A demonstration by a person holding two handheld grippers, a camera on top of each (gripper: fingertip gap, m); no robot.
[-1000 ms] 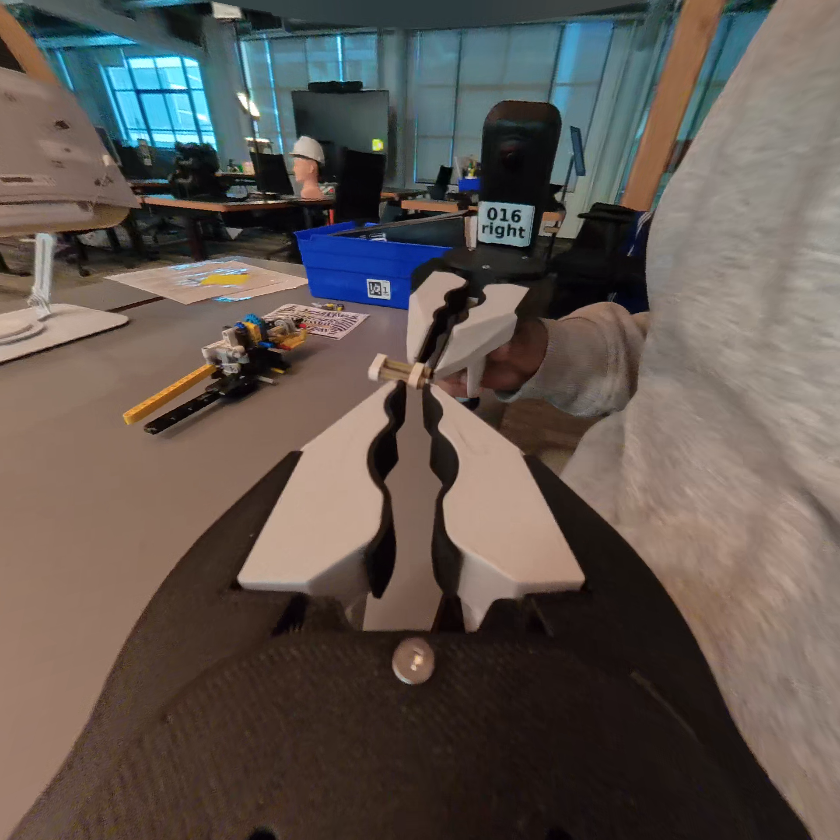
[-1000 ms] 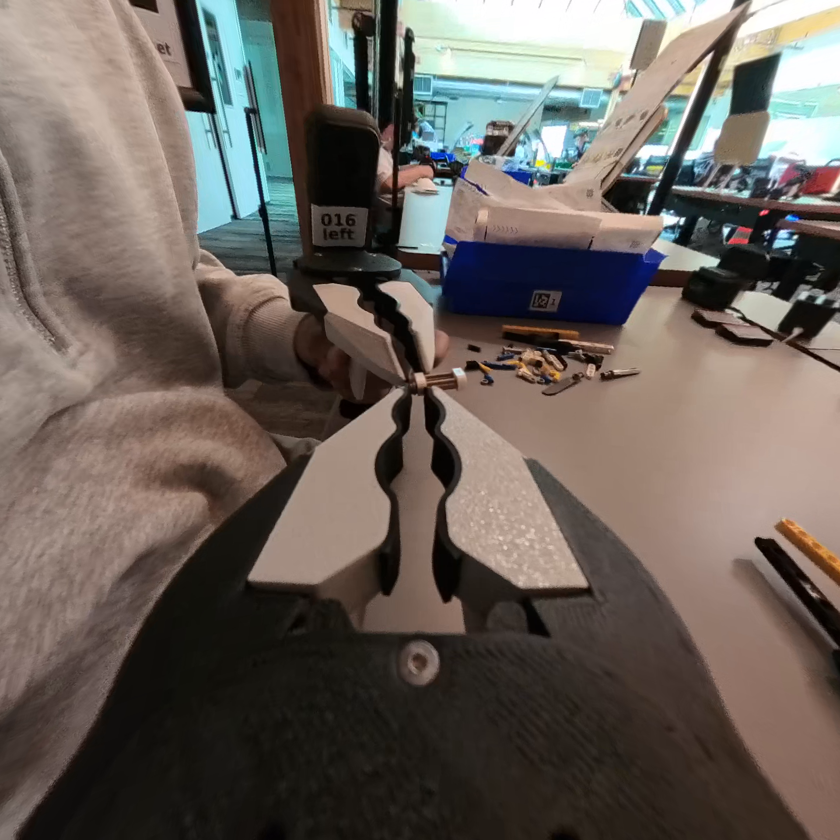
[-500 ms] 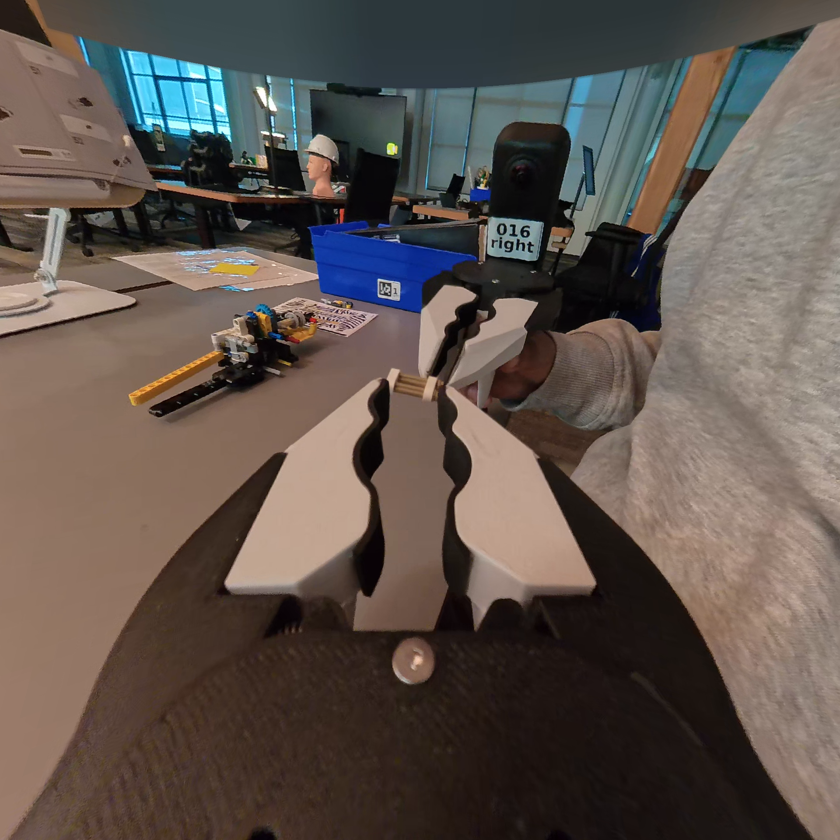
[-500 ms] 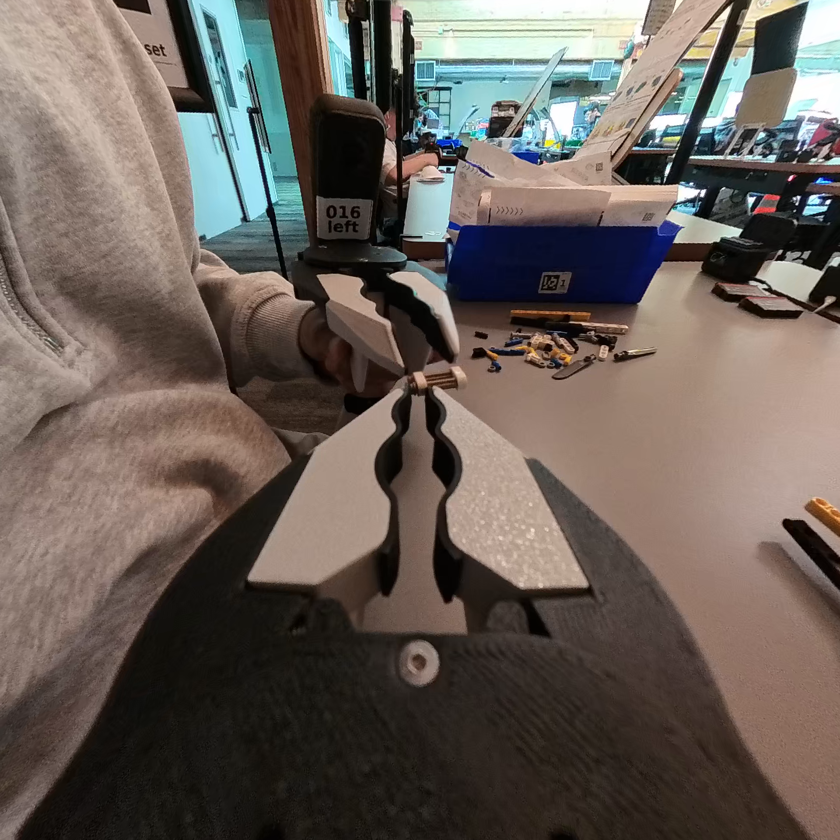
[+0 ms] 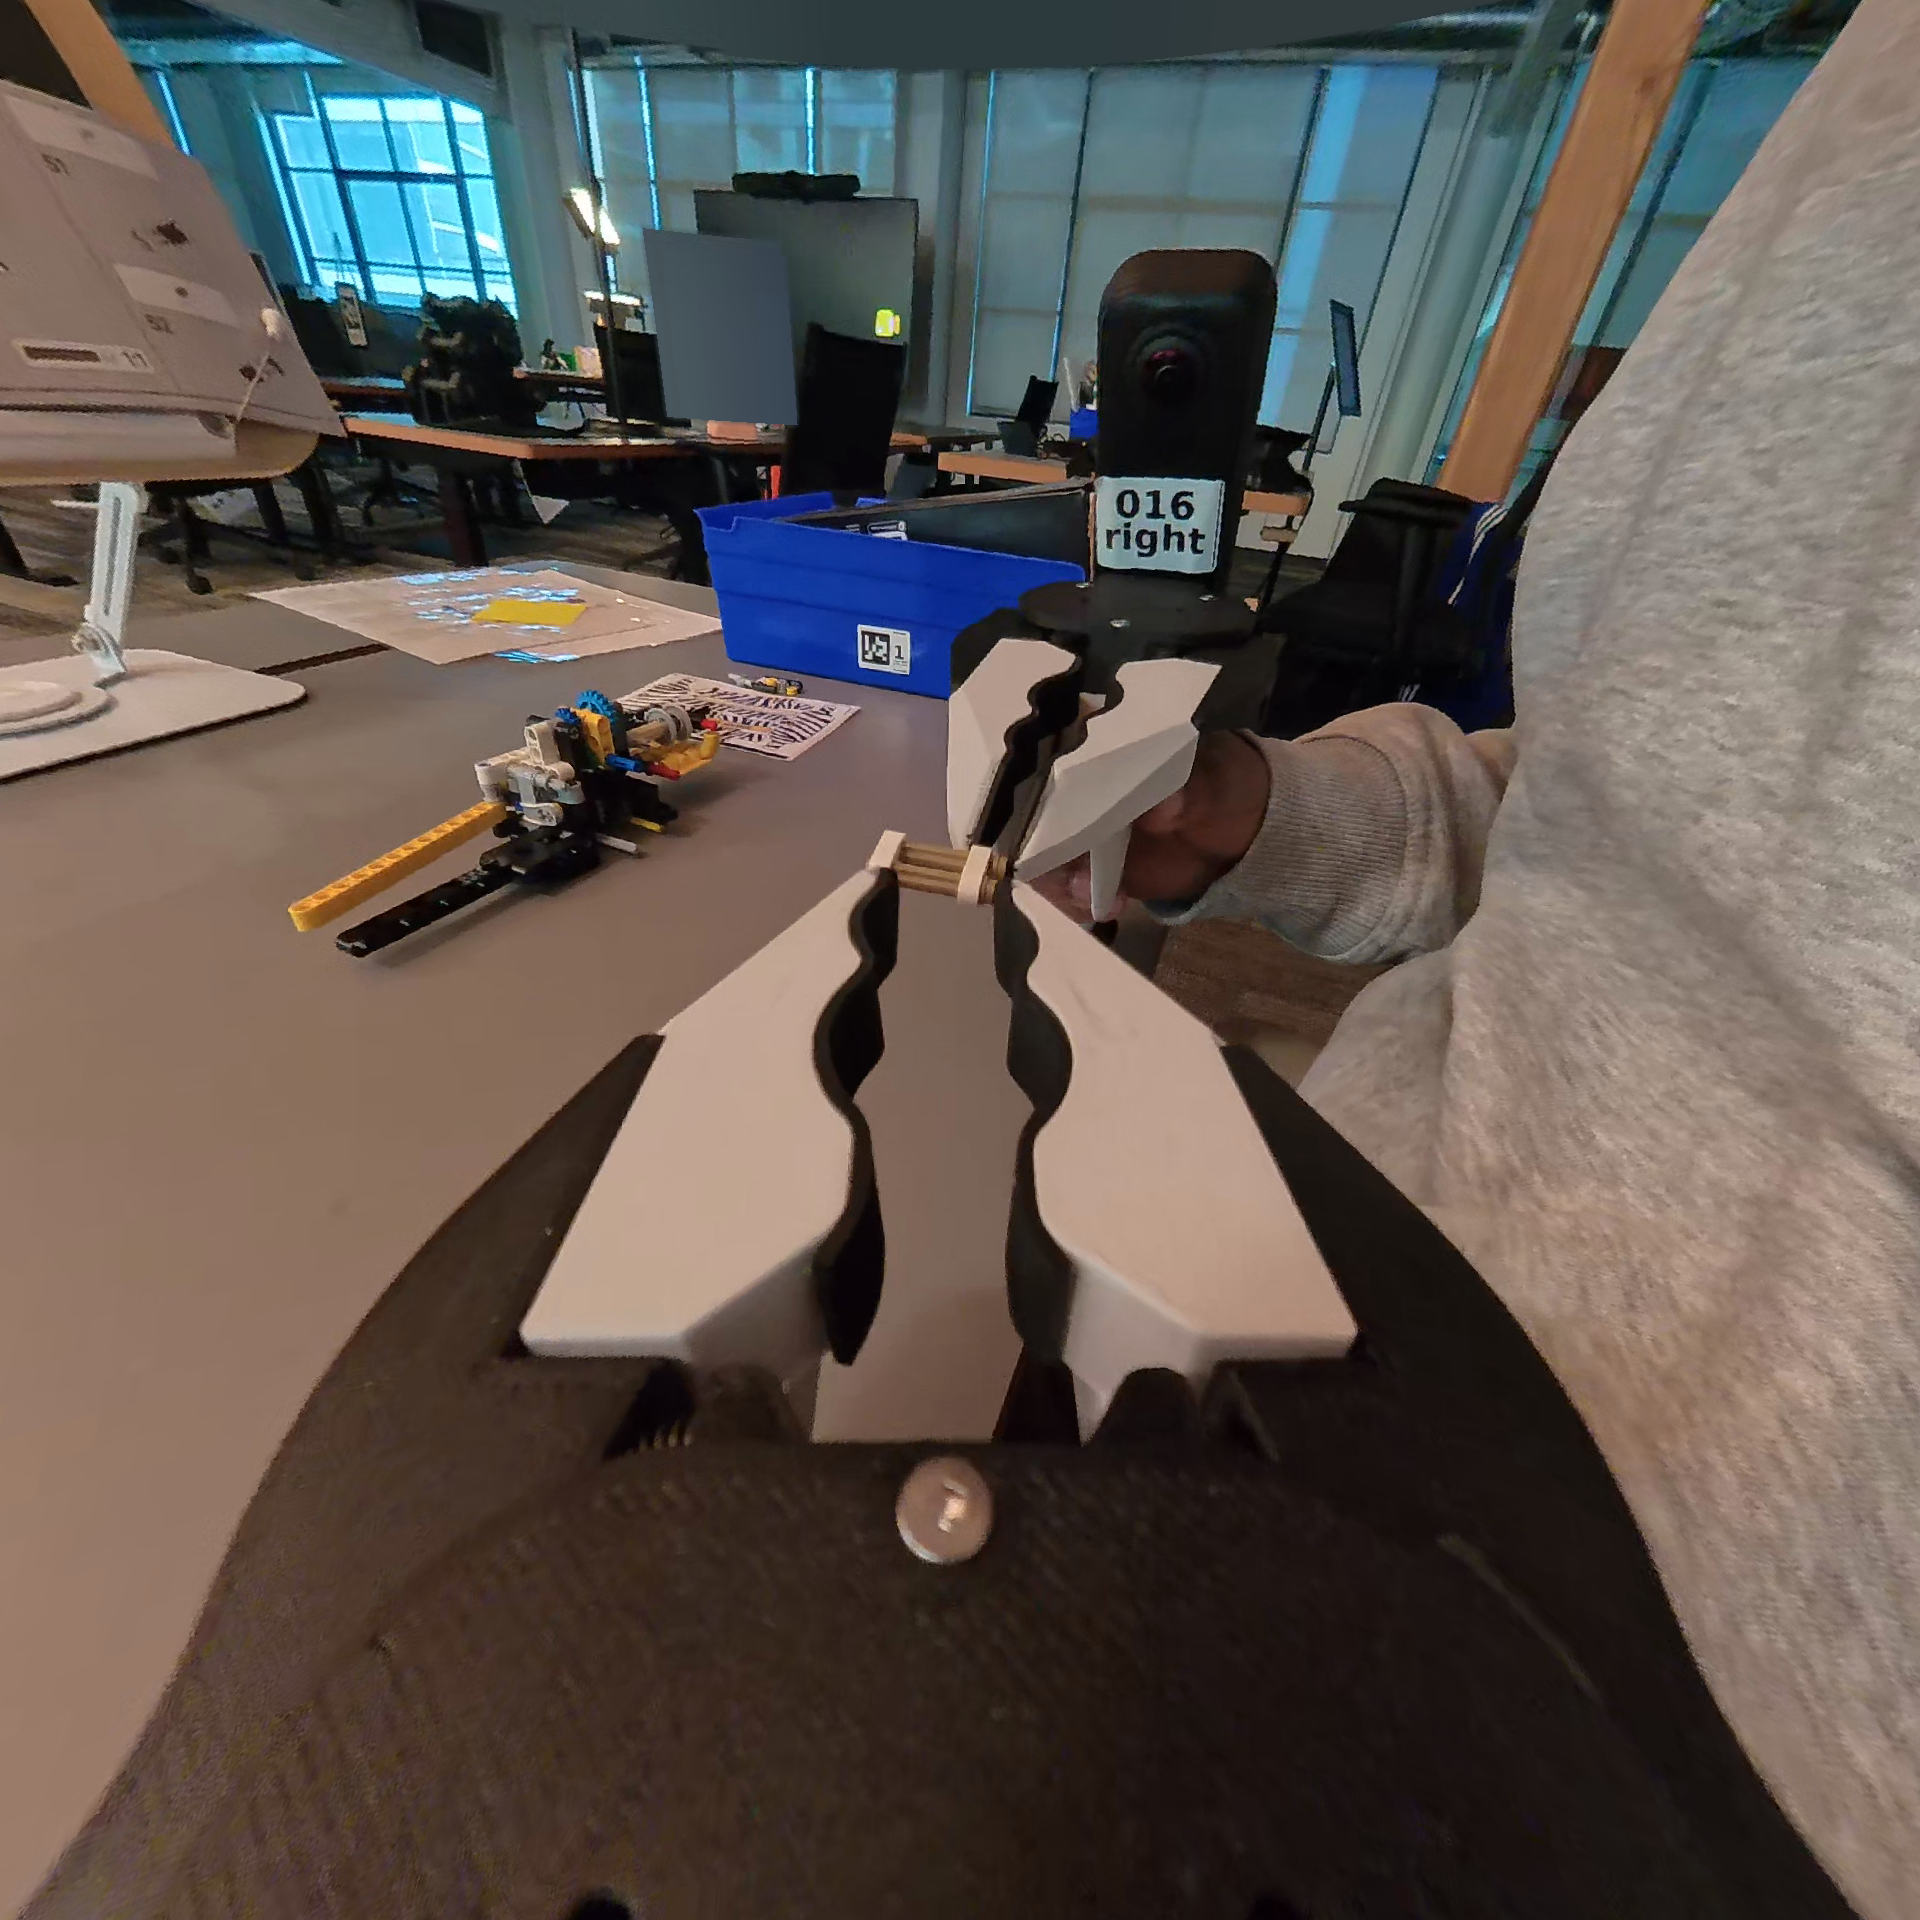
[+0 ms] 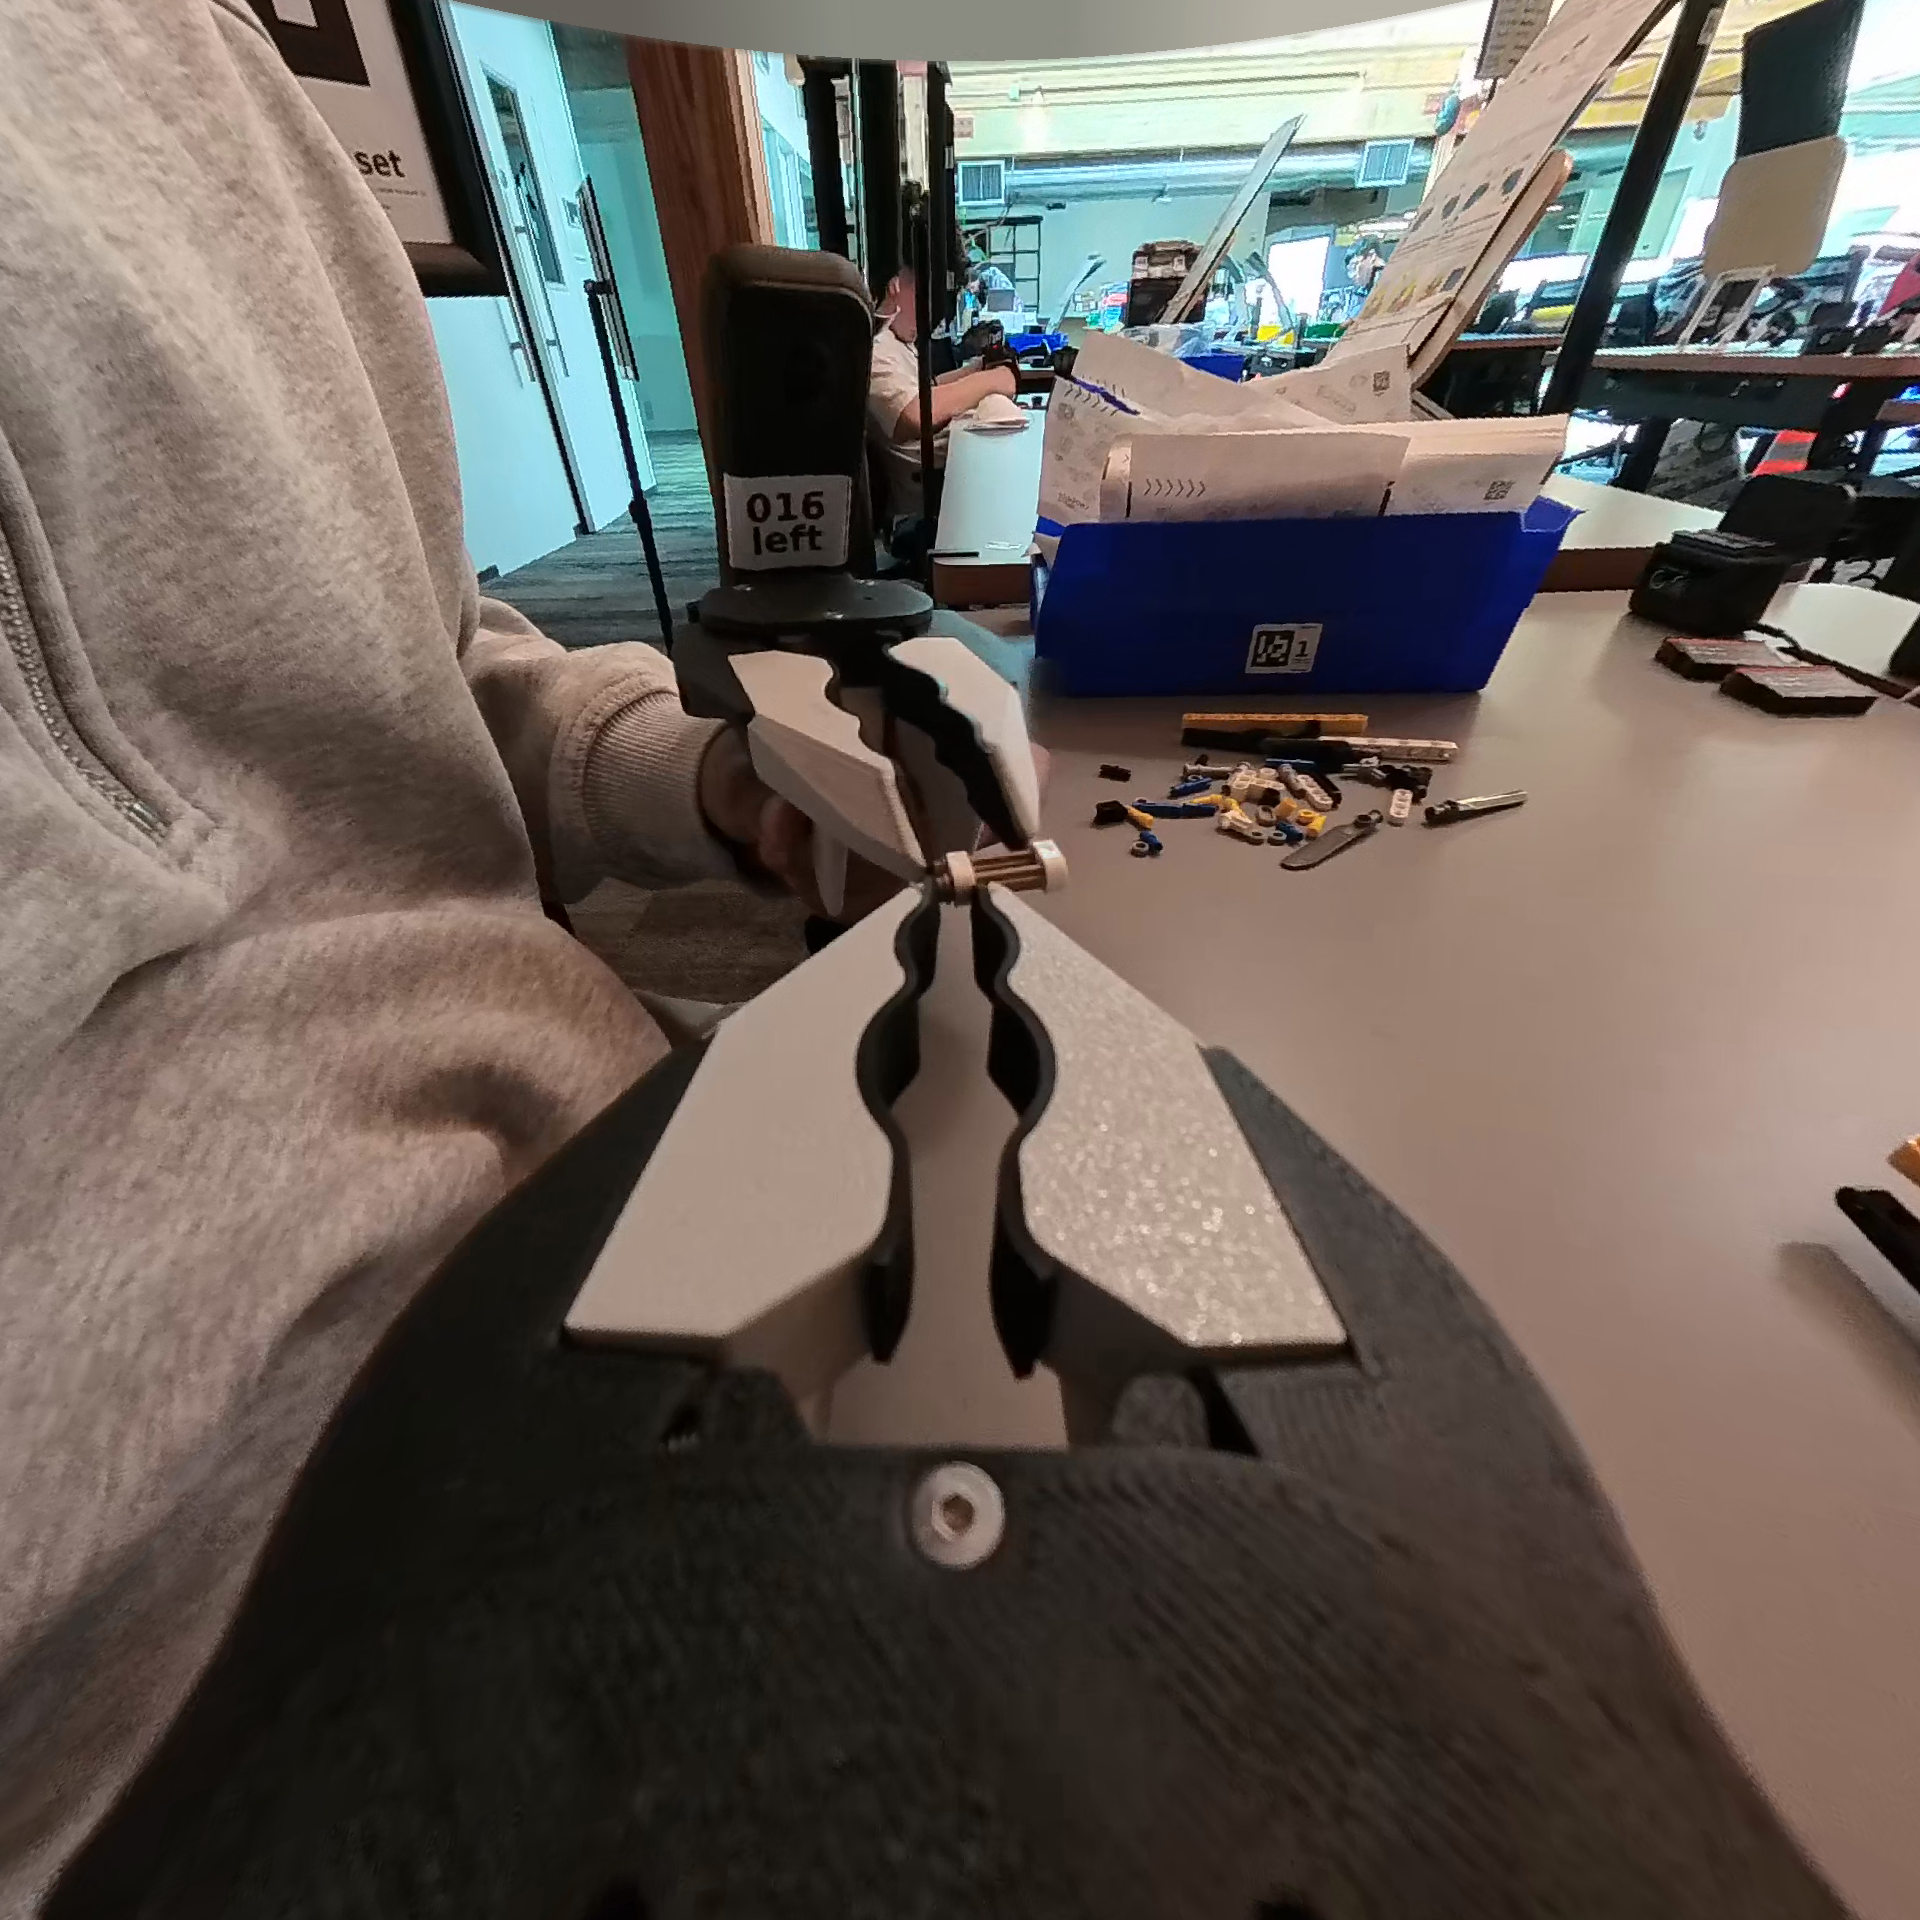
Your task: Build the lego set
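Note:
A short tan axle with white bushes point(image 5: 935, 868) is held in the air over the near table edge. My right gripper point(image 6: 951, 902) is shut on one end of the axle point(image 6: 997, 865); it also shows in the left wrist view point(image 5: 995, 847). My left gripper point(image 5: 940, 899) is open, with the axle lying crosswise between its fingertips. It appears in the right wrist view point(image 6: 971, 847) with its jaws spread around the axle. The part-built lego model point(image 5: 582, 779), with a long yellow beam and a black beam, lies on the grey table point(image 5: 260, 1091) to the left.
A heap of loose lego pieces point(image 6: 1268, 800) lies before a blue bin point(image 6: 1278, 613) stuffed with paper. Another blue bin point(image 5: 831, 603) and a printed sheet point(image 5: 748, 712) sit behind the model. An instruction stand point(image 5: 104, 644) is far left. A grey sleeve point(image 5: 1662, 935) fills the side.
My left gripper has opened its jaws around the axle. The right gripper has kept its hold on the axle's end. Both have shifted a little.

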